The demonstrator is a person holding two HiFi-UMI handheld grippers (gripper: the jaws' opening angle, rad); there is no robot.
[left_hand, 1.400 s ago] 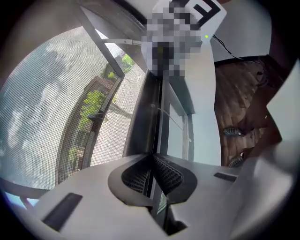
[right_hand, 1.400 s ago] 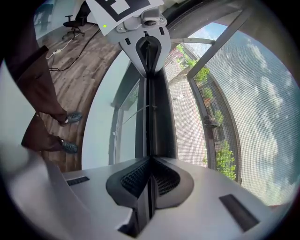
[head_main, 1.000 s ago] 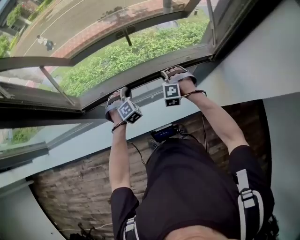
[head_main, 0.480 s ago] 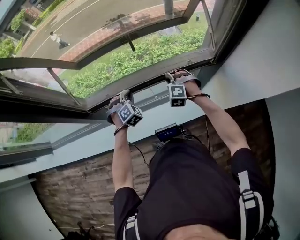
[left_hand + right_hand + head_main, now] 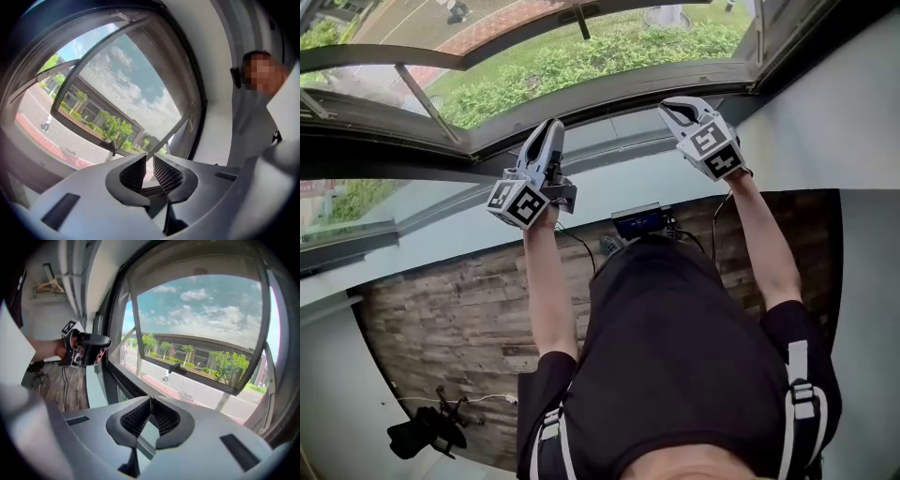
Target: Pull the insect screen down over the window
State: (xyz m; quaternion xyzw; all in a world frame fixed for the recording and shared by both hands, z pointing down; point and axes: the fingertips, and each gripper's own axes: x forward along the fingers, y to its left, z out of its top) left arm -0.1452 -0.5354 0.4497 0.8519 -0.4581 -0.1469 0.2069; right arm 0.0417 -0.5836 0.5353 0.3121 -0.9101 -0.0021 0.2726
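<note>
The insect screen (image 5: 140, 89) shows as fine grey mesh across the window opening, and the same screen (image 5: 220, 319) fills the pane in the right gripper view. My left gripper (image 5: 550, 128) is raised in front of the lower window frame (image 5: 609, 131), clear of it. Its jaws have just been opening and stand a crack apart with nothing between them (image 5: 149, 161). My right gripper (image 5: 668, 106) is also lifted off the frame, and its pads (image 5: 150, 401) meet at the tips on nothing. The left gripper (image 5: 85, 350) shows at the left in the right gripper view.
Beyond the mesh the casement sash (image 5: 384, 56) stands swung outward on a stay arm (image 5: 414, 91). A wide pale sill (image 5: 441, 253) runs below the frame. A small device with cables (image 5: 637, 222) and a black stand (image 5: 422, 431) lie on the wood-pattern floor.
Both grippers have come up off the lower window frame and rolled over, so their marker cubes now face differently. The left jaws have parted slightly.
</note>
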